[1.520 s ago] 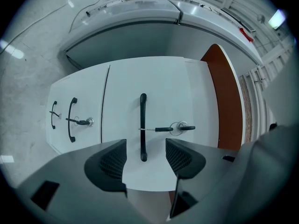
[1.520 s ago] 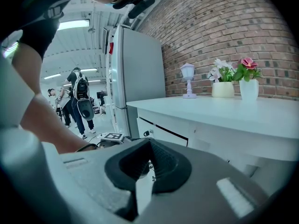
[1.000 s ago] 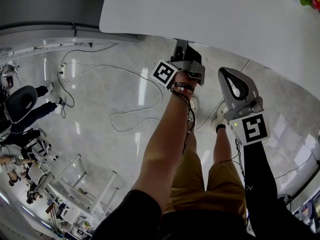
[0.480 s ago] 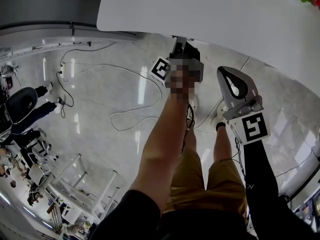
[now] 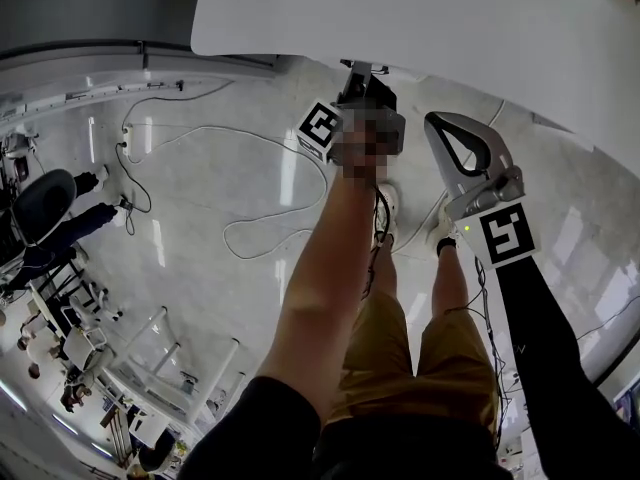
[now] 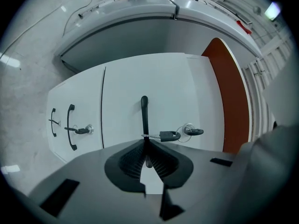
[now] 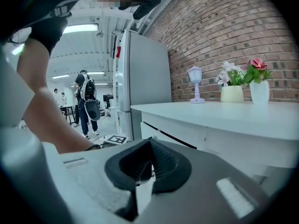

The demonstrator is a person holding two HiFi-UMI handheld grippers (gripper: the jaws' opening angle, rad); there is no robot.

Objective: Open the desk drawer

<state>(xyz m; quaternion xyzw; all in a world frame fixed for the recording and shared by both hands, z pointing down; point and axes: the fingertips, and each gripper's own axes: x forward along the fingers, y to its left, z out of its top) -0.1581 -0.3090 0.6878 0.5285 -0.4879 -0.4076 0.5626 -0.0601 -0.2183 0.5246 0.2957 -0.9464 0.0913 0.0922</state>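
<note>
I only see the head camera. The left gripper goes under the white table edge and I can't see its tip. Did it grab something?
Observer: Yes. In the left gripper view, the left gripper has its jaws shut on the black bar handle of the white drawer front.
Child: Is the drawer locked?
Observer: I cannot tell, but a black-headed key sits in the lock beside that handle.
Child: What about the other gripper?
Observer: The right gripper has its jaws together with nothing between them.
</note>
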